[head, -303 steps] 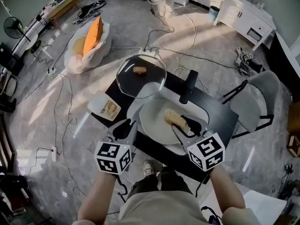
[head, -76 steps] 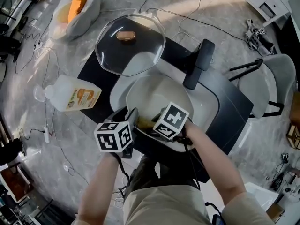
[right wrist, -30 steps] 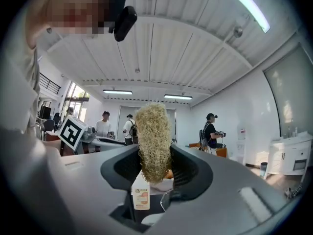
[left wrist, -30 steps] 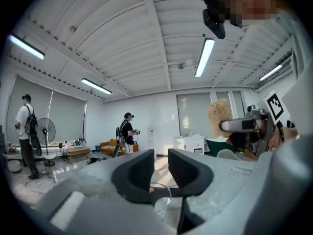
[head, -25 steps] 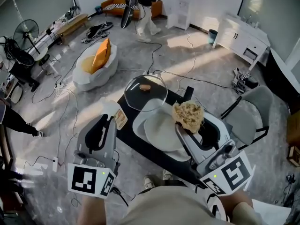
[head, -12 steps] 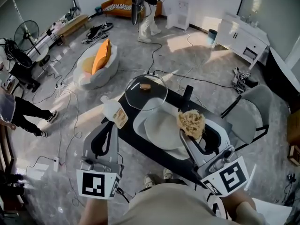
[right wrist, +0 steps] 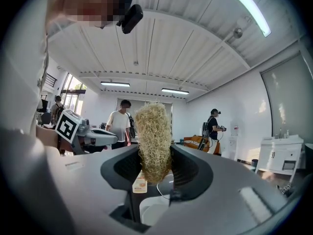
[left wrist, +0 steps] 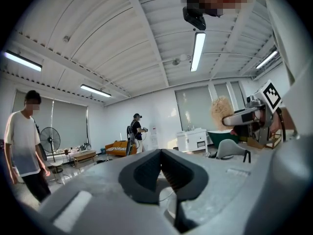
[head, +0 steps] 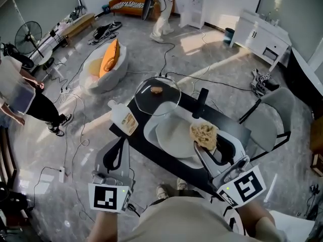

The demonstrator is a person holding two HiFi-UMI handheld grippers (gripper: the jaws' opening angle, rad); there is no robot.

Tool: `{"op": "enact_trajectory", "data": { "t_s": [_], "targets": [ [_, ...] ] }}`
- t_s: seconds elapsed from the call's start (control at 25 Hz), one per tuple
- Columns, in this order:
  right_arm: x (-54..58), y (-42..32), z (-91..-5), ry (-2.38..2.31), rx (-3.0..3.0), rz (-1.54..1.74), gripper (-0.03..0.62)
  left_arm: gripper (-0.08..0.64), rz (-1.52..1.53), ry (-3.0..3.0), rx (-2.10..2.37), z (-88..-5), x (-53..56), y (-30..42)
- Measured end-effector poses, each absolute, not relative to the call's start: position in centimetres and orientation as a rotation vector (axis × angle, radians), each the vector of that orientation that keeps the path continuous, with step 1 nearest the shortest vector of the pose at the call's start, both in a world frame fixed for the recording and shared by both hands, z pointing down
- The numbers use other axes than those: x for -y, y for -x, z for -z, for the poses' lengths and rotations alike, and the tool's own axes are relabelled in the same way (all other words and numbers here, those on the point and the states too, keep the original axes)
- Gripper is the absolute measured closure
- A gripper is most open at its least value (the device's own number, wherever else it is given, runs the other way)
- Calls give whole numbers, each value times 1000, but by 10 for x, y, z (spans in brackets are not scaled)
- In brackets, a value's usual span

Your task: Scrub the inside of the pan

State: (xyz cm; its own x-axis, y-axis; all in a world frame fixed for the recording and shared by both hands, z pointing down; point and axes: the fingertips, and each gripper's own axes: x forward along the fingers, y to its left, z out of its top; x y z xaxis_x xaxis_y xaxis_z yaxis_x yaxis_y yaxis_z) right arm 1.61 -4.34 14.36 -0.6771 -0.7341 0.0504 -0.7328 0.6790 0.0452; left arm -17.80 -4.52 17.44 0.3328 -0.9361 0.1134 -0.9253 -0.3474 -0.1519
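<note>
The white pan sits on the black table, its black handle pointing away from me. My right gripper is shut on a tan fibrous scrubber, held in the air over the pan's right side. In the right gripper view the scrubber stands upright between the pads. My left gripper hovers left of the table, away from the pan. Its jaws have just closed and stand shut with nothing between them.
A glass lid lies beyond the pan and a detergent bottle stands at the table's left corner. A grey chair stands right of the table. Cables cross the floor. One person walks at the left, another stands far back.
Both grippers have sunk, and the scrubber has come lower over the pan. The left jaws have closed. A person has walked into view at the left edge.
</note>
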Motion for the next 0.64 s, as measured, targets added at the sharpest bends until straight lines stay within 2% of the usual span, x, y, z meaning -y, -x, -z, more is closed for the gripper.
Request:
{"op": "enact_trajectory", "data": {
  "t_s": [0.64],
  "targets": [
    [54,-22,-150,-1239,2809,6,426,558,294,2537,-1738,-175,55,168]
  ]
}}
